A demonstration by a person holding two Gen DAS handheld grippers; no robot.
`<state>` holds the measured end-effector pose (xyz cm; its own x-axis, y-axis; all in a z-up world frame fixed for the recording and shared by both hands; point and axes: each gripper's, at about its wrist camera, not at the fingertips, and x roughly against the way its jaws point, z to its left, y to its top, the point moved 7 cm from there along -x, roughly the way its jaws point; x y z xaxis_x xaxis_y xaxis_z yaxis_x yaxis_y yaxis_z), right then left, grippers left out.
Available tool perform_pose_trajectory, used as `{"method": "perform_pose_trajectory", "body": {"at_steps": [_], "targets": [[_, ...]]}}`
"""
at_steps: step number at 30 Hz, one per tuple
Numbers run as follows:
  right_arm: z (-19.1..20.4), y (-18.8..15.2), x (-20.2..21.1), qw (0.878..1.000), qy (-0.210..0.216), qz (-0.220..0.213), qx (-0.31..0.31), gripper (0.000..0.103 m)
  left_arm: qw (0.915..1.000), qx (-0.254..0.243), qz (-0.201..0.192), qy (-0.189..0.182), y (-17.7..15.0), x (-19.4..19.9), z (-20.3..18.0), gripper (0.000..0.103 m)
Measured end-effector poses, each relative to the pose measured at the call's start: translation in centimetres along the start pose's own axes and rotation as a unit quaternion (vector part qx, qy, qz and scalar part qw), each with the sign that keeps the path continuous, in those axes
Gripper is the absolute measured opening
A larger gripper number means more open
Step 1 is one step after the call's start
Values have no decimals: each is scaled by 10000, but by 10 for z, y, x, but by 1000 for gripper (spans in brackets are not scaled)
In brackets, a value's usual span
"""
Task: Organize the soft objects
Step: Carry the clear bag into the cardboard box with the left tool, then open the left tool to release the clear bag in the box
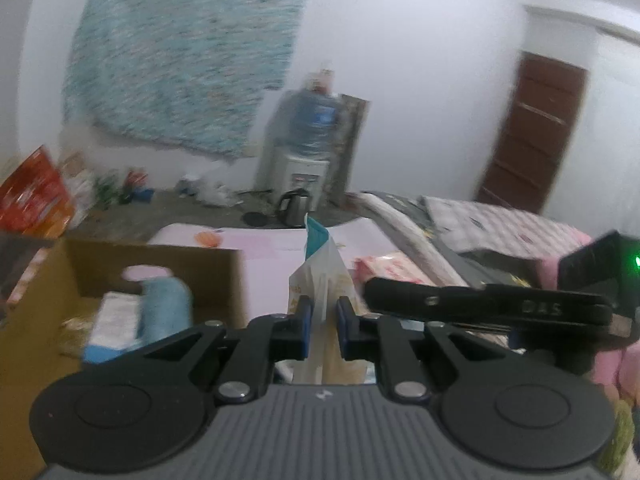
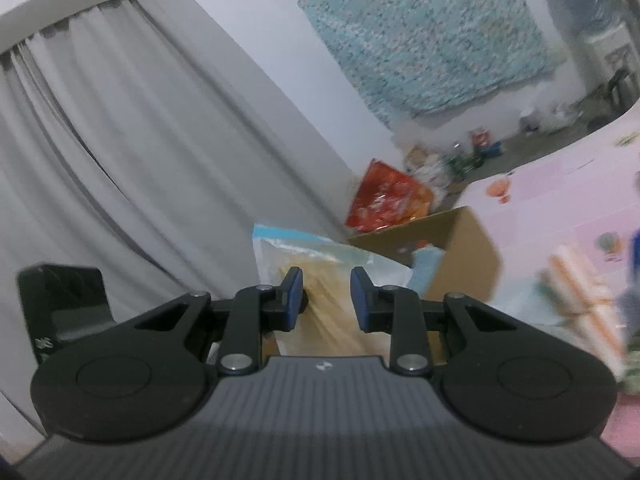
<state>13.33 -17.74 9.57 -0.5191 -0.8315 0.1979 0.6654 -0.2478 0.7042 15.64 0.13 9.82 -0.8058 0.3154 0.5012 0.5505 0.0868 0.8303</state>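
Observation:
A soft zip bag (image 1: pixel 320 268) with a teal top strip and cream-beige contents hangs upright above the pink table sheet (image 1: pixel 272 240). My left gripper (image 1: pixel 323 308) is shut on its lower part. The right gripper (image 1: pixel 480 308) reaches in from the right, its tip beside the bag. In the right wrist view the same kind of bag (image 2: pixel 320 264), with a blue top edge, fills the gap of my right gripper (image 2: pixel 326 300), whose pads bear on it. An open cardboard box (image 1: pixel 160 260) stands to the left and holds a rolled blue towel (image 1: pixel 164 308) and a pale packet (image 1: pixel 112 316).
A pink packet (image 1: pixel 392 268) lies on the table behind the bag. Patterned bedding (image 1: pixel 500 216) is heaped at the right. On the floor beyond are a kettle (image 1: pixel 296 208), a water dispenser (image 1: pixel 308 140) and a red bag (image 2: pixel 384 200). A grey curtain (image 2: pixel 120 140) hangs left of the box (image 2: pixel 464 248).

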Motion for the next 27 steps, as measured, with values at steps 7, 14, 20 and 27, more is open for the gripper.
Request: {"method": "perform_pose_trajectory", "body": {"at_steps": [7,14,20,27], "targets": [[-3,-1,3,9996,-40,-61,-276,27,9983,514,228,173,31,-12,72,14],[-47,-27,45,9957,-598,-143,-692,27,9914,695,1033,399,35,-84,130,14],[-82,-50,70,9895,-957,-199,-1067,27,9821,633,1699,517,20,-150,141,14],[-110,-59,69,9849,-1095,-197,-1323,27,9785,303,1865,825,5,-194,136,17]]}}
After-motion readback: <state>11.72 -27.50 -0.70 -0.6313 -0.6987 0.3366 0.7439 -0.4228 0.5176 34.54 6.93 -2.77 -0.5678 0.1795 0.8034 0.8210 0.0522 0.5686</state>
